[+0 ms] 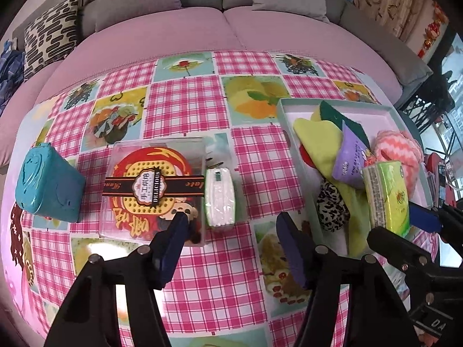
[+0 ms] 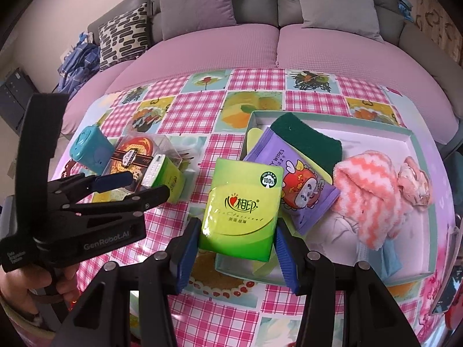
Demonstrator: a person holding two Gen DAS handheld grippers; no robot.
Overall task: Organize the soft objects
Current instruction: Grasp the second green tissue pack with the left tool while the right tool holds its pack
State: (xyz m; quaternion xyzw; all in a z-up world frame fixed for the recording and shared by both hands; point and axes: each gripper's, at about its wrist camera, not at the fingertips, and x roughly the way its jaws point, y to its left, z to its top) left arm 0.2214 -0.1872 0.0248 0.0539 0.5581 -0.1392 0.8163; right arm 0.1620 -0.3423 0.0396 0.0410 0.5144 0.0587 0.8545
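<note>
While the right gripper (image 2: pixel 237 248) clamps the tissue pack (image 2: pixel 241 205) (green), the left gripper (image 1: pixel 231 231) gapes.

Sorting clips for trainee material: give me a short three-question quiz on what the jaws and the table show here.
1. True or false: the right gripper grips a green tissue pack.
2. Which lies in the tray? A teal tin; B purple wipes; C clear box.
3. Are the left gripper's jaws open or shut?

Key: 1 true; 2 B; 3 open, nothing gripped.
</note>
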